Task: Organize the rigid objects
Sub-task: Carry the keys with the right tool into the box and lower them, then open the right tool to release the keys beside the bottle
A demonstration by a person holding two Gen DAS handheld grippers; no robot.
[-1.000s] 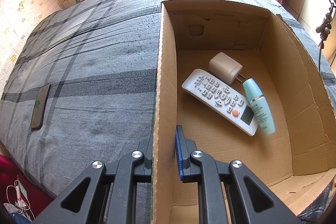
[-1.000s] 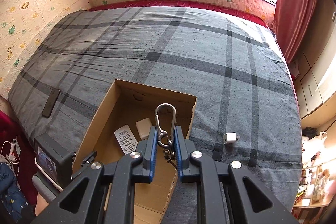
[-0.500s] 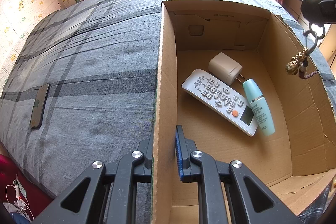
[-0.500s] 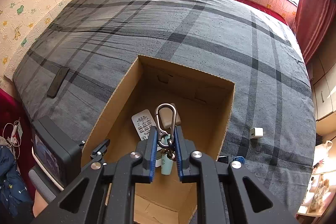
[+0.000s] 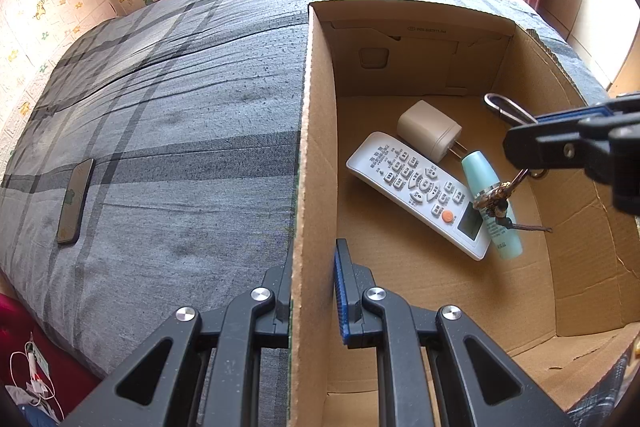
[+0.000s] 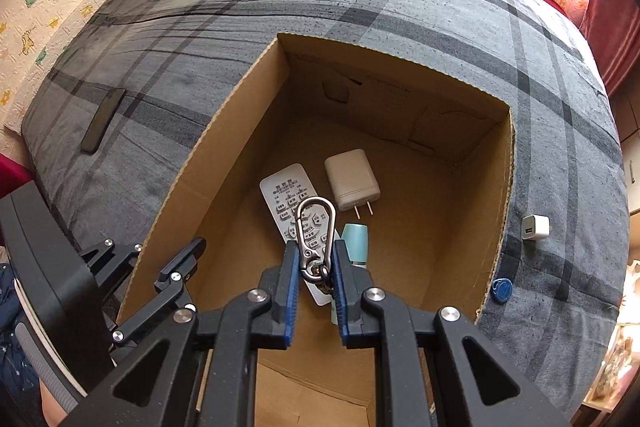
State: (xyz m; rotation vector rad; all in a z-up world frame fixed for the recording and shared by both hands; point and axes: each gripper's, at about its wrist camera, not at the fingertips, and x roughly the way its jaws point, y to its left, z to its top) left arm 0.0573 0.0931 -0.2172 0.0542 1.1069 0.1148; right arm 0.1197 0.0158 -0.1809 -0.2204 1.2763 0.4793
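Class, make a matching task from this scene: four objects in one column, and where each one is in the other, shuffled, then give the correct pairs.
Objects:
1. carabiner
2. remote control
3. phone
4. small white charger

Places:
A. on the bedspread, left of the cardboard box
B. on the box floor, beside the teal bottle
C. clamped in the right hand-held gripper
D. on the bedspread, right of the box

Pairs: 1-C, 2-B, 3-A, 4-D
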